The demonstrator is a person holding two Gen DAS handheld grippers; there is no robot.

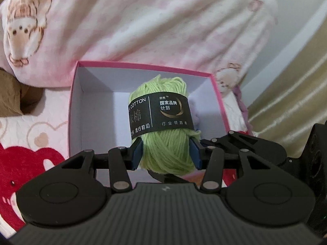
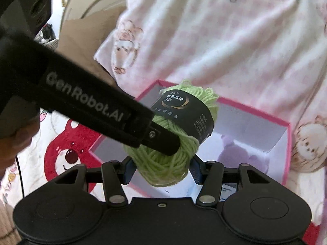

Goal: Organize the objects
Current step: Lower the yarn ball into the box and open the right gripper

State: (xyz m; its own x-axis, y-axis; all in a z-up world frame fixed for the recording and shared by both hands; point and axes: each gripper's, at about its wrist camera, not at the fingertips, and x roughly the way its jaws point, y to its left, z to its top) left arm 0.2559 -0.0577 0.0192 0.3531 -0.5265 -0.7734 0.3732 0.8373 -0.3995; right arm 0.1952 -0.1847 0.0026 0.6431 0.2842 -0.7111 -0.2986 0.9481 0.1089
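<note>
While pink bedding [image 1: 143, 20] lies behind, left tongs [image 1: 166, 153] clamp green yarn [image 1: 163, 149] above box [image 1: 143, 66].

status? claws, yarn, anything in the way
Both claws, left and right, shut on yarn over box. Purple item inside; room beside it.

both wrist views look down steeply and from close by over the pink box [image 1: 143, 65] on the bedding, the left one square-on, the right one from a corner; both share the green yarn ball [image 1: 163, 122] [image 2: 169, 143], and the right view shows the left gripper [image 2: 163, 145]
</note>
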